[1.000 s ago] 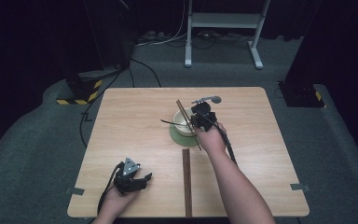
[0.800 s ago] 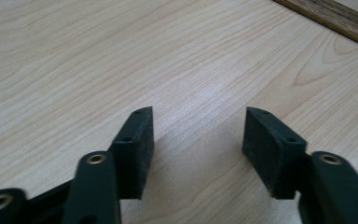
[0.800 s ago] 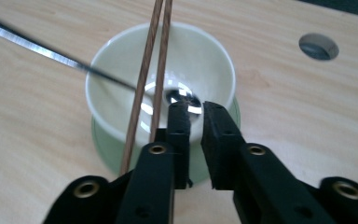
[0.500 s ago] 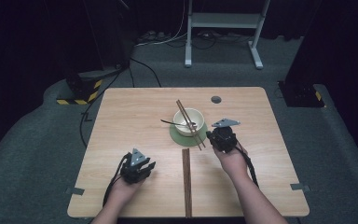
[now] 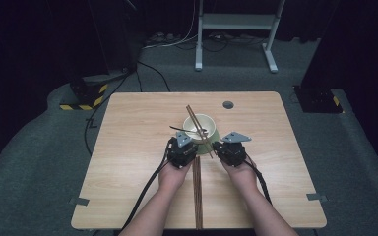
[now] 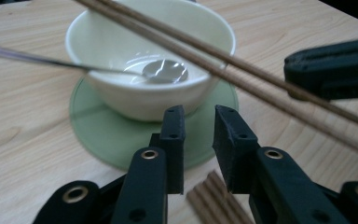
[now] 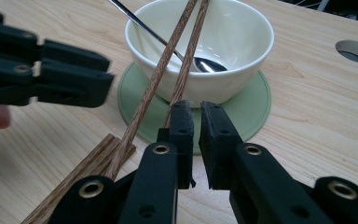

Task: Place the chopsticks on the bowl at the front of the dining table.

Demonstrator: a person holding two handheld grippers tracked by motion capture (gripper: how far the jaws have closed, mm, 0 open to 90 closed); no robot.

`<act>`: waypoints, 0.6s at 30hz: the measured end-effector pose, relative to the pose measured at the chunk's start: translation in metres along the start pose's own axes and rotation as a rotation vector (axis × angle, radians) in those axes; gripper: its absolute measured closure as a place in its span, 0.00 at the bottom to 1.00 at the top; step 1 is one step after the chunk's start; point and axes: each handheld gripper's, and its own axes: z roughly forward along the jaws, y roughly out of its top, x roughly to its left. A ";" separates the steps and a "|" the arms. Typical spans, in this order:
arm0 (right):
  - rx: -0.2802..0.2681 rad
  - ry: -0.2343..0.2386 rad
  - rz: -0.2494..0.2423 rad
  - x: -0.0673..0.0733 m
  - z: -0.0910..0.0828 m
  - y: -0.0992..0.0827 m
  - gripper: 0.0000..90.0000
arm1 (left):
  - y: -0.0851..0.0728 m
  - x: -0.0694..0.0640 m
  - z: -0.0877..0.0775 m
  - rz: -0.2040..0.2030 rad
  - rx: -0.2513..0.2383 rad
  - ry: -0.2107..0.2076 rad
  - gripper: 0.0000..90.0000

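Chopsticks [image 5: 200, 132] lie slanted across the cream bowl [image 5: 200, 125], their near ends resting down on the table [image 5: 128, 128] between the two grippers. The bowl stands on a green saucer [image 6: 102, 135] near the table's middle, and a metal spoon [image 6: 163, 71] rests inside it with the handle over the rim. A wooden slat holder [image 5: 197, 191] runs from just below the saucer toward the near edge. The left gripper [image 5: 181, 151] sits just left of the chopstick ends; its jaws have just been closing and now stand narrowly apart with nothing pressed between them. The right gripper [image 5: 232, 150] sits just to their right, jaws drawn nearly together and holding nothing, the nearer chopstick passing just beside the left jaw.
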 end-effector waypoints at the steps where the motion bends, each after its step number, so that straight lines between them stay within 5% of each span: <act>1: -0.001 0.005 0.000 0.000 0.000 0.000 0.92 | 0.000 0.000 0.000 0.000 0.000 0.000 0.80; 18: 0.003 0.068 -0.025 0.023 0.000 -0.005 0.93 | 0.005 0.005 -0.001 -0.005 -0.019 -0.016 0.80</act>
